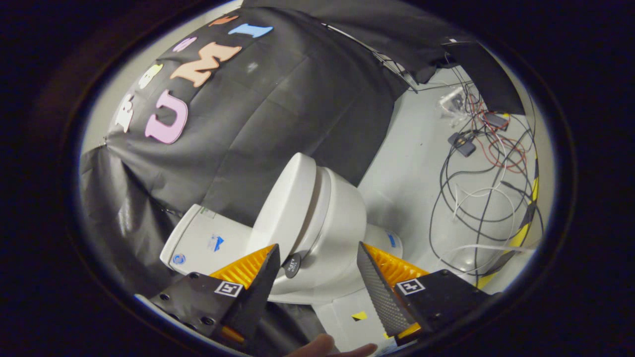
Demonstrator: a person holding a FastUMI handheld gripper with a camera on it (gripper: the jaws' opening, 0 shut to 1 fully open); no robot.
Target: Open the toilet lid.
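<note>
A white toilet stands just ahead of my fingers, and the view is rolled so that the grey floor lies to the right. Its lid (286,208) lies down on the seat (317,198), which sits on the bowl (347,223). The tank (203,243) is beside the lid, behind one finger (258,277). A dark round cap (291,265) sits at the lid's near end, close to that finger's tip. My gripper (317,248) is open, and the near end of the toilet shows in the gap between the fingers without touching them.
Black cloth walls hang behind the toilet. A tangle of cables (486,188) and small devices lies on the grey floor (412,163) beyond the bowl, edged by yellow-black tape (528,213). A small yellow mark (359,315) is on the floor near a person's hand (332,347).
</note>
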